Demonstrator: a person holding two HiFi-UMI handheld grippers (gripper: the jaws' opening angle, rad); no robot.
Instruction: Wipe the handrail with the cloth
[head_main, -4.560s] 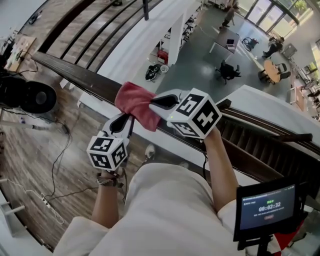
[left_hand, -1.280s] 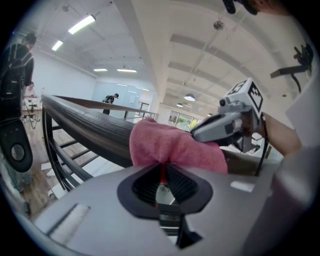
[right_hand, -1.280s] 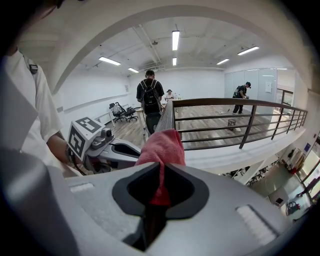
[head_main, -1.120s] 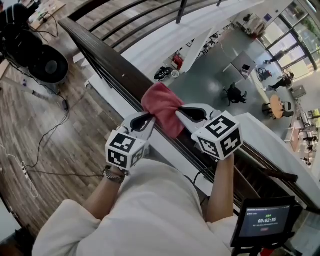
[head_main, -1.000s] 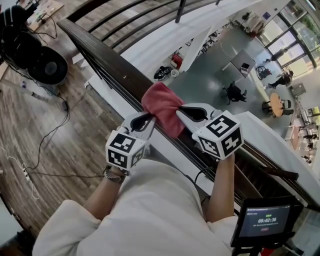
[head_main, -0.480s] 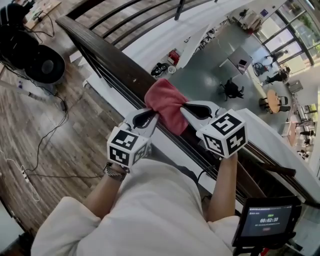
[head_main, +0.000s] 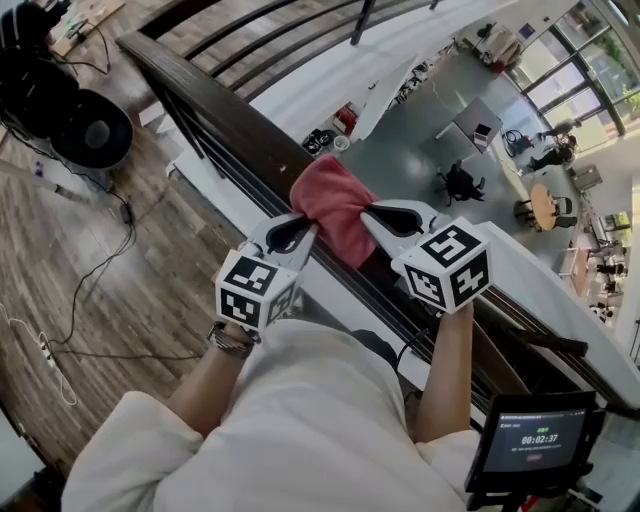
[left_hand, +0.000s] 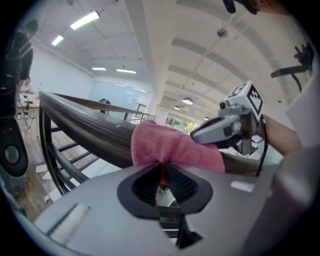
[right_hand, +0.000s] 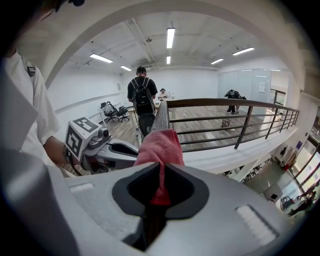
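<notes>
A pink cloth (head_main: 335, 205) lies draped over the dark wooden handrail (head_main: 220, 108), which runs from upper left to lower right in the head view. My left gripper (head_main: 312, 228) is shut on the cloth's near-left edge and my right gripper (head_main: 366, 216) is shut on its right edge. The left gripper view has the cloth (left_hand: 170, 148) bunched on the handrail (left_hand: 85, 125) with a fold pinched in the jaws, and the right gripper (left_hand: 200, 134) beyond it. From the right gripper view the cloth (right_hand: 160, 147) hangs into the jaws, with the left gripper (right_hand: 134, 150) beside it.
Beyond the handrail is an open drop to a lower floor with desks and chairs (head_main: 460, 180). Black round equipment (head_main: 90, 128) and cables lie on the wooden floor at left. A timer screen (head_main: 535, 440) sits at lower right. A person with a backpack (right_hand: 142, 100) stands by the rail.
Both grippers and the cloth have slid a little along the handrail toward the upper right of the head view. Both grips on the cloth are unchanged.
</notes>
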